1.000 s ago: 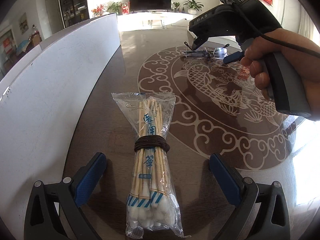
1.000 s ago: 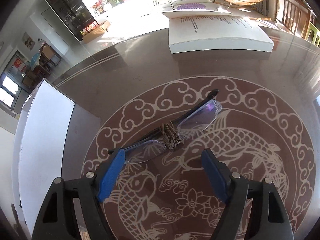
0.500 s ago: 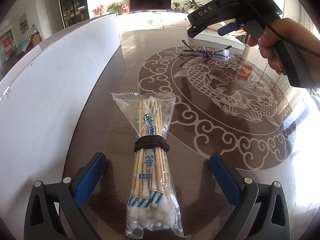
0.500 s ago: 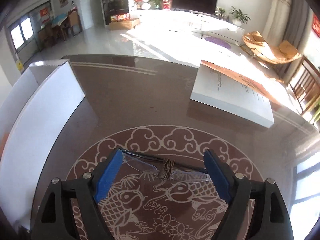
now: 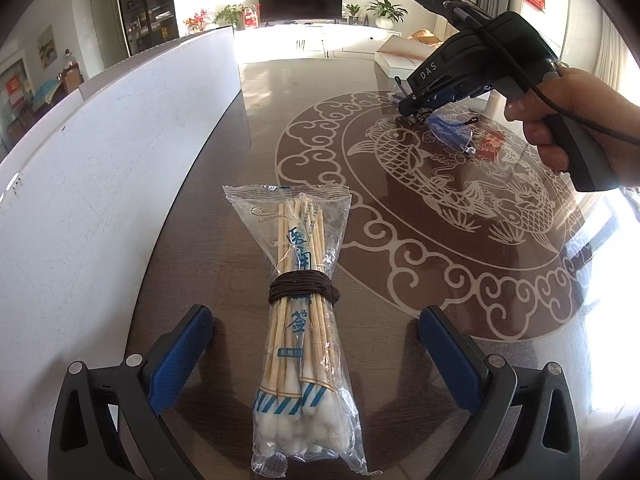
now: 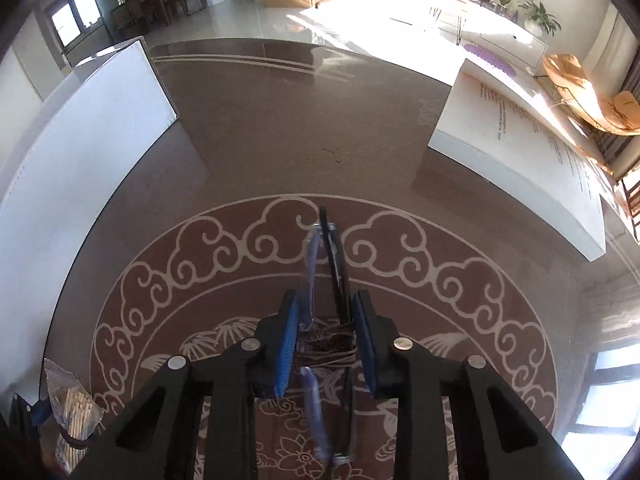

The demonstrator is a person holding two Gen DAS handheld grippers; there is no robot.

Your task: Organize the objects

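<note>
A clear pack of cotton swabs (image 5: 304, 320), tied round its middle with brown cord, lies on the dark table between the fingers of my left gripper (image 5: 314, 320), which stands open without touching it. Folded glasses (image 6: 320, 256) with brown cord wound at the bridge run lengthwise between the blue pads of my right gripper (image 6: 325, 304). Its jaws are closing, with a lens against one pad and a temple against the other. From the left wrist view, the right gripper (image 5: 416, 106) points down at the glasses (image 5: 452, 130) over the fish pattern.
A long white board (image 5: 100, 160) stands upright along the table's left side. A thick white book (image 6: 520, 148) lies at the far right. A person's hand (image 5: 568, 108) holds the right gripper. The swab pack (image 6: 74, 404) shows at the right wrist view's lower left.
The right gripper rolled until the glasses lay lengthwise between its fingers, and its jaws came together on them. The left gripper and the swab pack stayed put.
</note>
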